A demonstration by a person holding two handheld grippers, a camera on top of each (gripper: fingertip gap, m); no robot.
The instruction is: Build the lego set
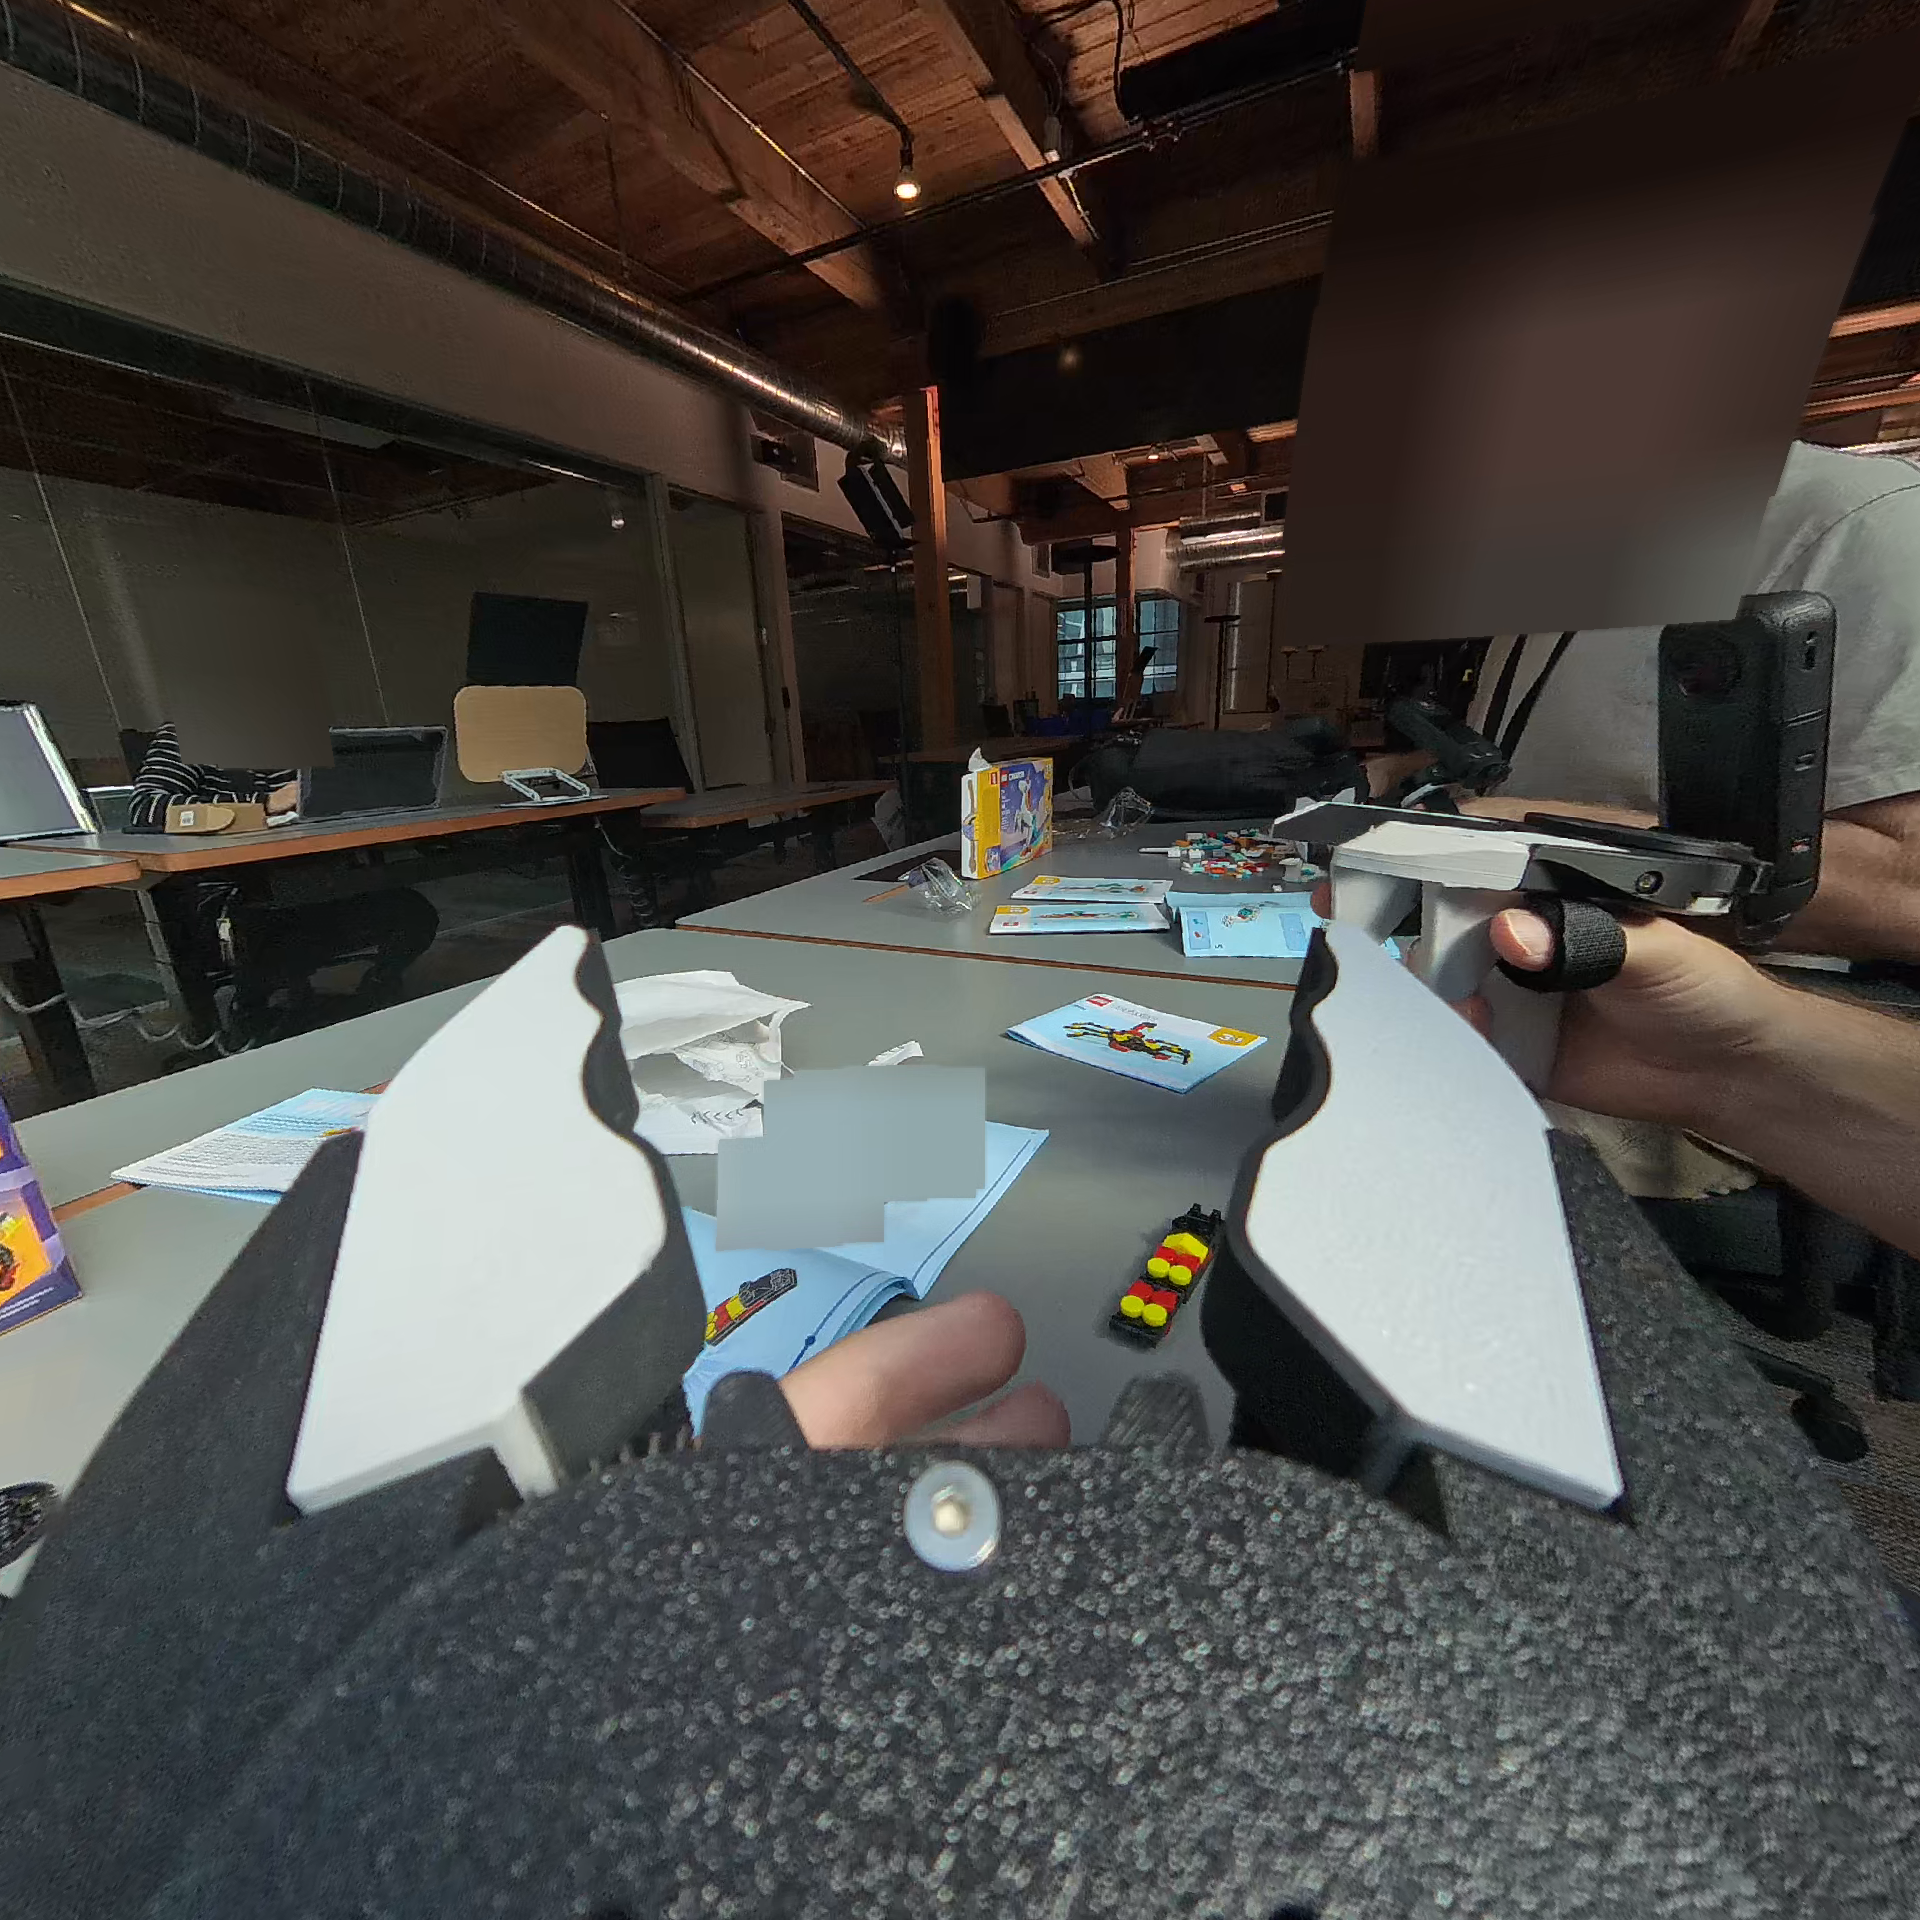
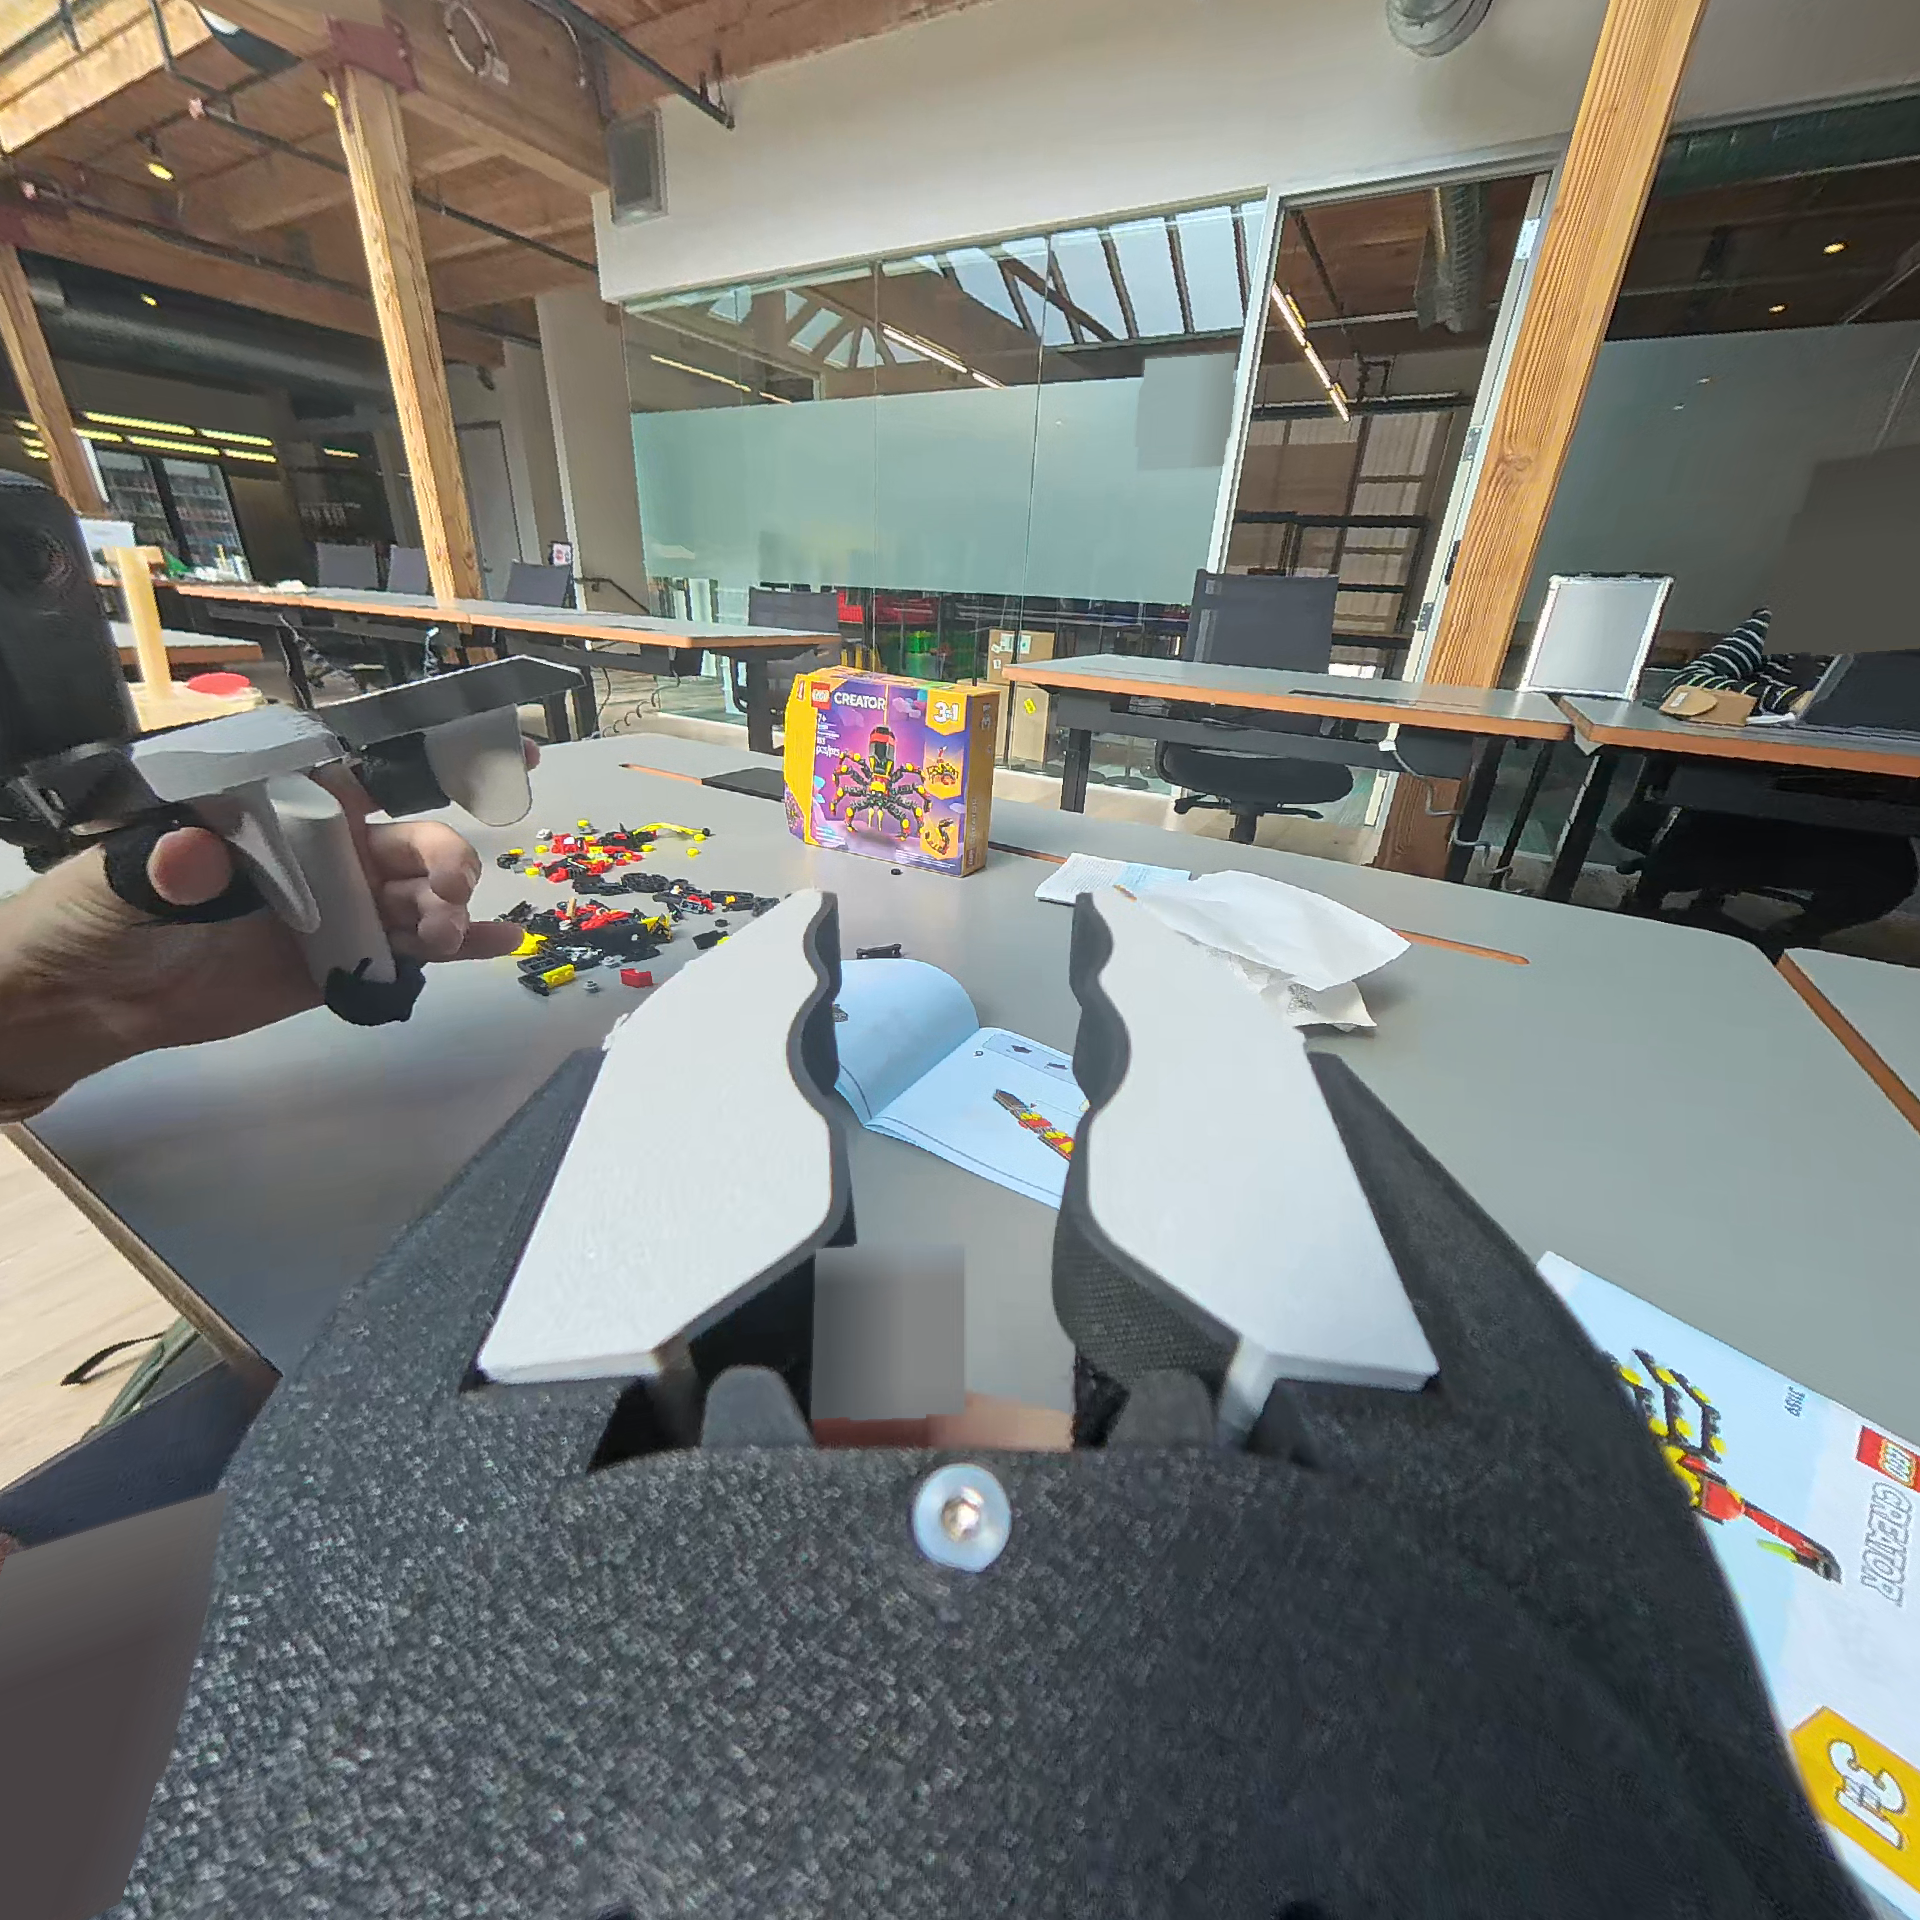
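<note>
Both jaws stand apart, nothing between them: left gripper spread wide, right gripper with a narrower gap. Each hovers above the grey table, touching nothing.

Left wrist view: small black lego build with red and yellow studs lies flat on the table, just beside the inner edge of the right-hand finger. Open blue instruction booklet lies left of the build, a bare fingertip over its near corner. Crumpled white paper bag sits behind the booklet. Closed booklet lies farther back.

Right wrist view: loose brick pile, black, red and yellow, spread at far left of the table, near the hand holding the other gripper. Purple-and-yellow set box stands upright behind the pile. Open booklet shows between the fingers, white bag to its right. Another booklet lies at the near right edge.
</note>
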